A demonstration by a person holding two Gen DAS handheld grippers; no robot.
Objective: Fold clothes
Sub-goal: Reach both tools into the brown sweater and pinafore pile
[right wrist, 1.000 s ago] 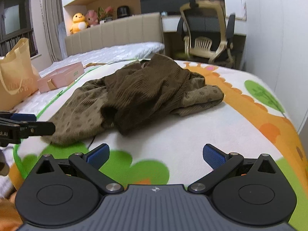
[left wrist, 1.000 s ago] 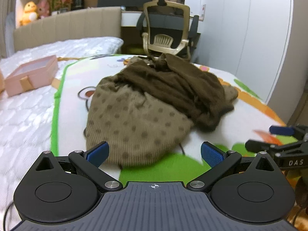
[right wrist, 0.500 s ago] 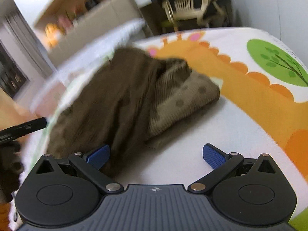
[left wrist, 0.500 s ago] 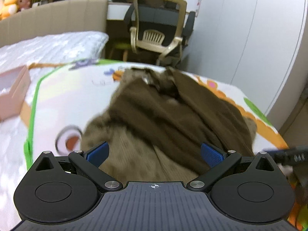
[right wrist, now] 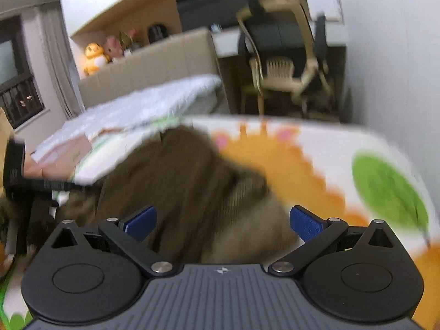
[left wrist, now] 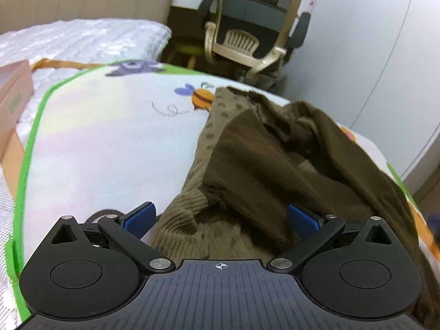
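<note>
A crumpled brown garment [left wrist: 269,165], part plain dark brown and part olive with dots, lies on a cartoon-print blanket [left wrist: 104,143] on the bed. My left gripper [left wrist: 220,218] is open, its blue pads on either side of a ribbed cuff of the garment, low over the cloth. My right gripper [right wrist: 221,220] is open over the other side of the same garment [right wrist: 187,181]; that view is motion-blurred. The left gripper's black body [right wrist: 24,184] shows at the left edge of the right wrist view.
A pink box [left wrist: 12,104] sits on the bed at the left. A beige office chair [left wrist: 253,33] stands beyond the bed's end beside a white wall. A padded headboard [right wrist: 154,66] with plush toys [right wrist: 95,57] is at the back.
Both grippers have moved forward and down onto the garment, which now fills the space between their fingers. Both stay open.
</note>
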